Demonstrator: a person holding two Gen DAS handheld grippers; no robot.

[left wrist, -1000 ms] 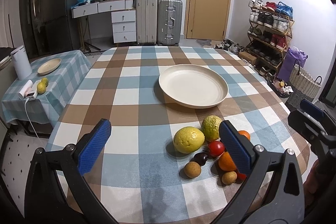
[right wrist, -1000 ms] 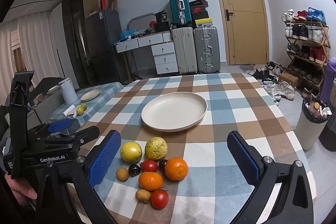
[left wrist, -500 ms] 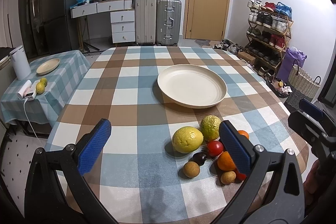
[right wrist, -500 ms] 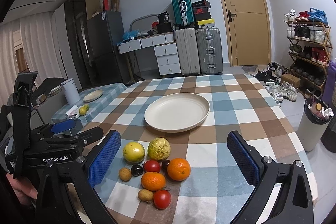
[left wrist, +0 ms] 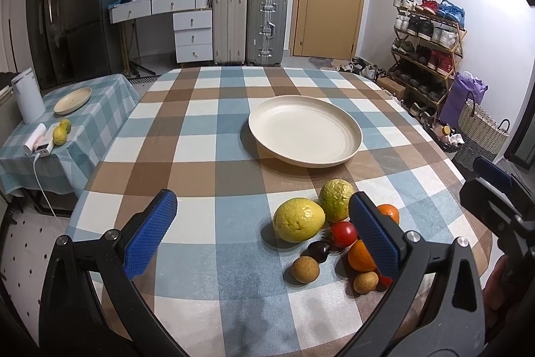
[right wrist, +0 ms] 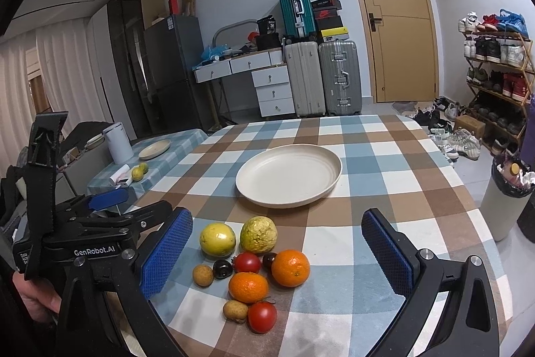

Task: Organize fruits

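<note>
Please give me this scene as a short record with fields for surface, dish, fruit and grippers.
surface: table under a checked cloth
dish: cream plate, nothing on it, beyond the fruit
fruit: clustered on the cloth, none on the plate: lemon, guava, two oranges, two tomatoes, plus small brown and dark fruits
left gripper: jaws open, holding nothing
right gripper: jaws open, holding nothing, fruit between and beyond them
</note>
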